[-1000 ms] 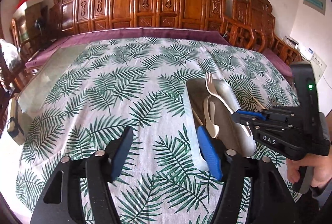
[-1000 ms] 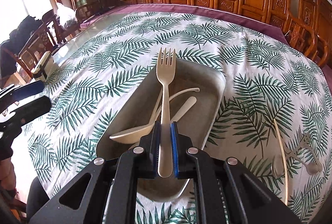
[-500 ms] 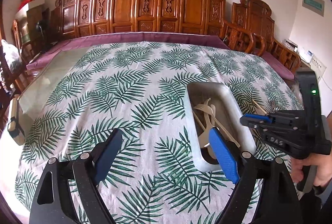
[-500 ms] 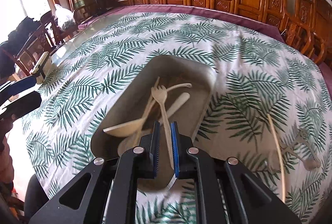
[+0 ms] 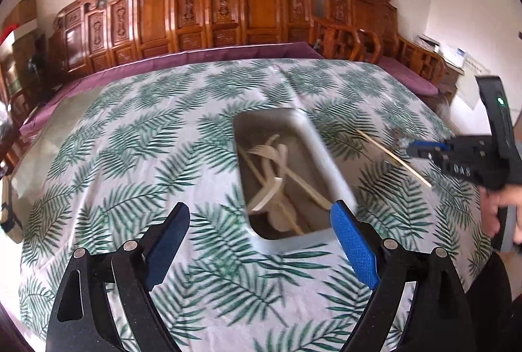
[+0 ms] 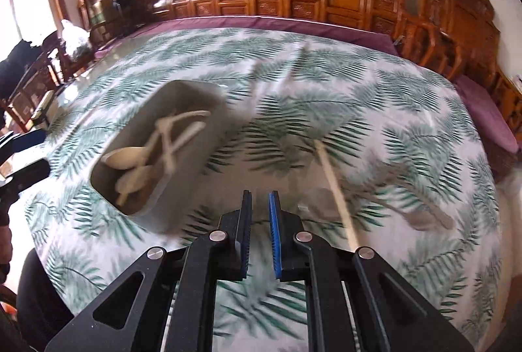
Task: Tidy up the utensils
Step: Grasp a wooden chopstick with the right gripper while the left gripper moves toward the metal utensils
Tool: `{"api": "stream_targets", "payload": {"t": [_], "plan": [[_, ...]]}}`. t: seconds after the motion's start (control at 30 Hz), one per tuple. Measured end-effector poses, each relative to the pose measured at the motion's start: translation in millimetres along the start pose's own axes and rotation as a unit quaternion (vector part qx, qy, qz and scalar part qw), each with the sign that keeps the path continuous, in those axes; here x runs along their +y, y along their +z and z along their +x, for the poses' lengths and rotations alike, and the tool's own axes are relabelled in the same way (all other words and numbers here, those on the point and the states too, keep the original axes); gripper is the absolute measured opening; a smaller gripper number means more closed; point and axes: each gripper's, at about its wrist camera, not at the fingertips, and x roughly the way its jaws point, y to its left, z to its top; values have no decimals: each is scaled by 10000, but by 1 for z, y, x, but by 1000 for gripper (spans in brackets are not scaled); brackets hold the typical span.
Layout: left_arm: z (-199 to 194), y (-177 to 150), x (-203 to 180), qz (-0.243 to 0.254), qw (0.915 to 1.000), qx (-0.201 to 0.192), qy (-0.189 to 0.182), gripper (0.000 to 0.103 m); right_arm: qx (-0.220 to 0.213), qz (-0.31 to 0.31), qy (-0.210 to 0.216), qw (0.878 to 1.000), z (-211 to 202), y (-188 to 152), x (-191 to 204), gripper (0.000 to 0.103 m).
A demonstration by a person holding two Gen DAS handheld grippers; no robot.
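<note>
A grey rectangular tray (image 5: 321,149) sits on the leaf-print tablecloth and holds a cream fork (image 5: 264,153), spoons and chopsticks. It also shows in the right wrist view (image 6: 199,92). My left gripper (image 5: 261,231) is open and empty, just in front of the tray's near end. My right gripper (image 6: 260,215) is open a little and empty, right of the tray, and shows in the left wrist view (image 5: 421,150). A loose chopstick (image 6: 336,192) lies on the cloth just right of it, also seen in the left wrist view (image 5: 391,156). A blurred clear utensil (image 6: 421,215) lies farther right.
Carved wooden chairs (image 5: 254,12) line the far side of the table, and more (image 6: 456,35) stand at the right. A purple cloth edge (image 5: 195,58) borders the far side. A small white object (image 5: 6,208) sits at the left edge.
My right gripper opened and let the fork drop into the tray, then swung right toward the loose chopstick. My left gripper opened wider and drew back slightly.
</note>
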Motion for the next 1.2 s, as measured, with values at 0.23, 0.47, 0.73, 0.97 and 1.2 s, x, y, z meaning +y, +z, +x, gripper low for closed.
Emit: {"api": "stream_targets", "payload": {"t": [0.23, 0.47, 0.73, 0.97, 1.2], "plan": [[17, 8, -41, 305, 9992, 89, -255, 85, 286, 165, -152, 9993, 21, -9, -54, 25], [40, 2, -66, 398, 9980, 201, -448, 85, 615, 139, -174, 9979, 56, -16, -73, 25], [51, 2, -83, 344, 9974, 307, -560, 85, 794, 135, 1, 9968, 70, -19, -77, 25], [56, 4, -94, 379, 9966, 362, -643, 85, 968, 133, -171, 9951, 78, -22, -85, 22], [63, -4, -103, 407, 9956, 499, -686, 85, 923, -79, -184, 9955, 77, -24, -87, 22]]}}
